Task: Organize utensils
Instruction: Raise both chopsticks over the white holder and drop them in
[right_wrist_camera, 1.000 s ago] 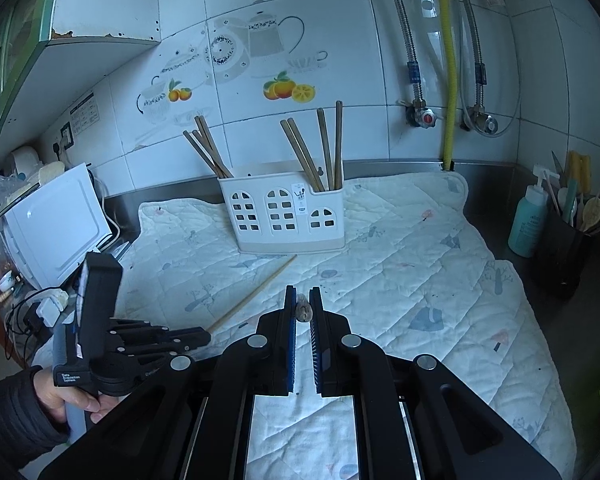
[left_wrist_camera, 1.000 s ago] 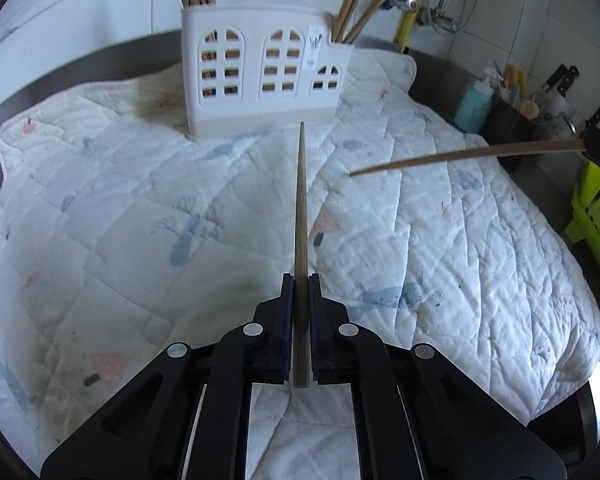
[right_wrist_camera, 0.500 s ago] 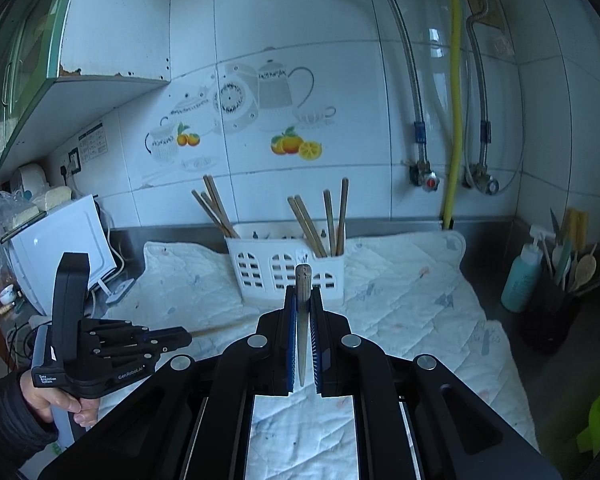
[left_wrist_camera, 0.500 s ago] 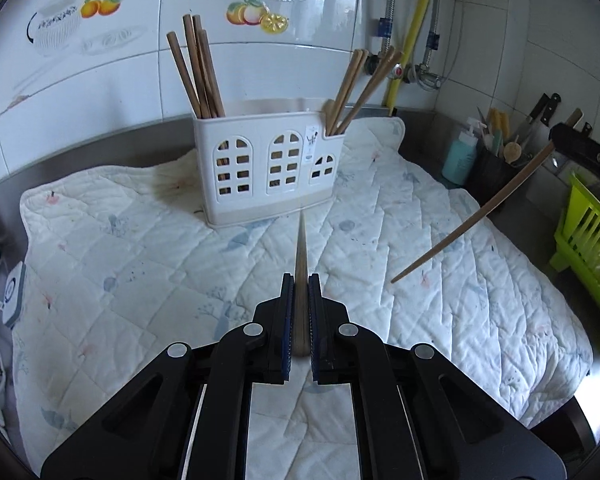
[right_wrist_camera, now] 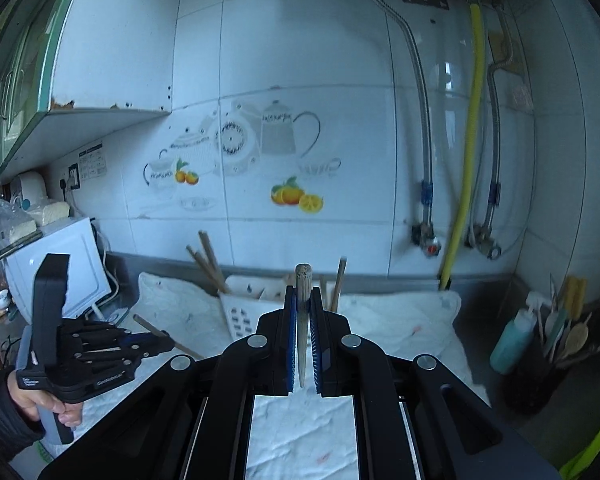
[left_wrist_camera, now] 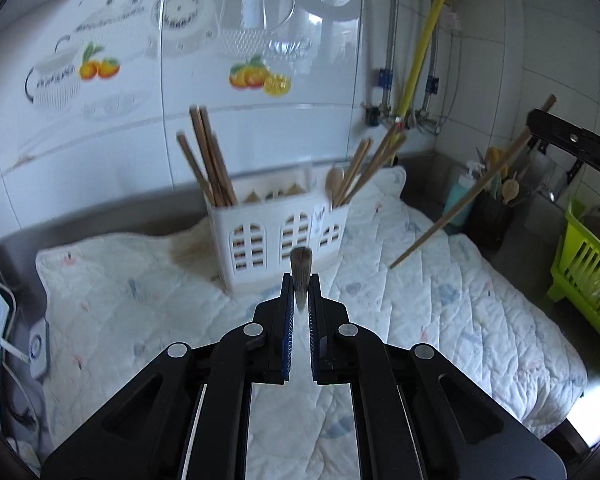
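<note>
Presently, each gripper carries one chopstick above the quilted mat (left_wrist_camera: 440, 320), so the step in hand reads as the transfer toward the white utensil holder (left_wrist_camera: 278, 236). The left gripper (left_wrist_camera: 299, 296) is clamped on its chopstick (left_wrist_camera: 301, 268), whose blunt end points almost straight at the lens. The right gripper (right_wrist_camera: 303, 320) is likewise closed on a second chopstick (right_wrist_camera: 302, 304); from the left wrist view that stick (left_wrist_camera: 460, 200) slants down and toward the middle from its jaws at the upper right.

Relative to the left gripper, the holder stands straight ahead and below, just beyond the fingertips in the frame. Relative to the right gripper, the holder (right_wrist_camera: 248, 308) lies ahead and slightly to the left, partly hidden by the fingers. Bundles of chopsticks (left_wrist_camera: 208, 160) already lean in its left end compartment and in its right end (left_wrist_camera: 364, 168); the middle sections look empty, though blur makes this uncertain.

The next move probably calls for tipping each stick toward vertical, narrow end down, aligning it over an end compartment and lowering before release. The two sticks could cross paths, so one gripper should likely go first.
</note>
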A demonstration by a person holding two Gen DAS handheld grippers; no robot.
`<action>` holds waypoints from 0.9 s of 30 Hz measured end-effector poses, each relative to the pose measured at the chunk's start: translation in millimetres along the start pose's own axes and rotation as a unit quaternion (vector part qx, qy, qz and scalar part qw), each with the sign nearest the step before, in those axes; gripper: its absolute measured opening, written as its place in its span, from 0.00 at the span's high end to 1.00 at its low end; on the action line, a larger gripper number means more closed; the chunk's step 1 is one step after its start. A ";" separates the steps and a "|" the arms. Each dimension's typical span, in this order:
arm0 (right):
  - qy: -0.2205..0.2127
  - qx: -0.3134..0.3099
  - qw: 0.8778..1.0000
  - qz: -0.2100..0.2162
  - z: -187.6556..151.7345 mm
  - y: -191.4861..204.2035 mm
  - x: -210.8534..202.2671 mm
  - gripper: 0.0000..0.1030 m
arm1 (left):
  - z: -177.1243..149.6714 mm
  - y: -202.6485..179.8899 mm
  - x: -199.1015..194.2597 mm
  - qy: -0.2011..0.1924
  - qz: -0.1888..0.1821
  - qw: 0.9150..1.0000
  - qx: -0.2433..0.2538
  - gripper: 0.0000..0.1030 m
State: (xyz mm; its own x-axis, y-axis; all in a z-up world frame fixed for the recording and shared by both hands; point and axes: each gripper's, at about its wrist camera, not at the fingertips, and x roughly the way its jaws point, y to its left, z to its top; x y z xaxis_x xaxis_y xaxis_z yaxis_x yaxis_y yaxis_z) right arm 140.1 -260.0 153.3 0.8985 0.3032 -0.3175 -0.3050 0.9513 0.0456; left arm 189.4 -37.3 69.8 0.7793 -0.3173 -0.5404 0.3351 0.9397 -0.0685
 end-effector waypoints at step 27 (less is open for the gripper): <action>0.043 -0.041 0.998 -0.027 46.9 -10.5 141.0 0.92 | 121.6 12.7 6.5 -0.056 0.056 0.996 0.033 0.95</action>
State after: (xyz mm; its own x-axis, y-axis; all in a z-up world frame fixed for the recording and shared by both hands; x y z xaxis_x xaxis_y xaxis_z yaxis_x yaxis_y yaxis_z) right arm 284.8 -224.6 152.5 0.8849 0.2415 -0.3984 -0.2842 0.9574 -0.0507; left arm 263.2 -43.0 167.3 0.8663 -0.2268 -0.4450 0.2743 0.9606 0.0444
